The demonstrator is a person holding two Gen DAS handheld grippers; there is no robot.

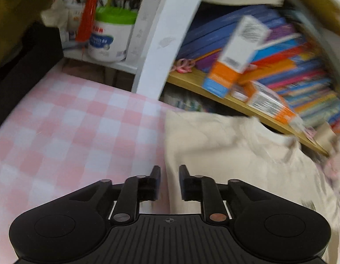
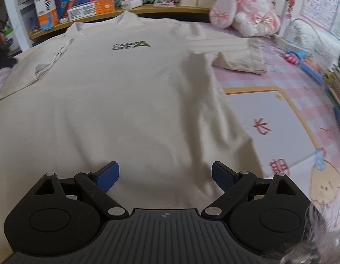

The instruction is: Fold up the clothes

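The cream T-shirt (image 2: 117,101) lay spread flat, print side up, on the pink checked bed sheet (image 1: 66,132), its collar at the far end from the right tongs (image 2: 165,173) and its hem just under them. The sleeve on the right tongs' side stuck out flat toward a pink plush rabbit (image 2: 244,13); the opposite sleeve looked creased along its seam. No fold was visible in the body, which would suit a shirt smoothed out ready for folding.

The right tongs hung released, jaws spread wide over the hem near the corner on their own side, probably lined up to pinch that edge.

The left tongs (image 1: 169,182) were only partly parted, gripping nothing, with the shirt's side edge running just ahead of and between their tips. That view was blurred, so little more could be told. A bookshelf (image 1: 236,101) stood beyond the collar.
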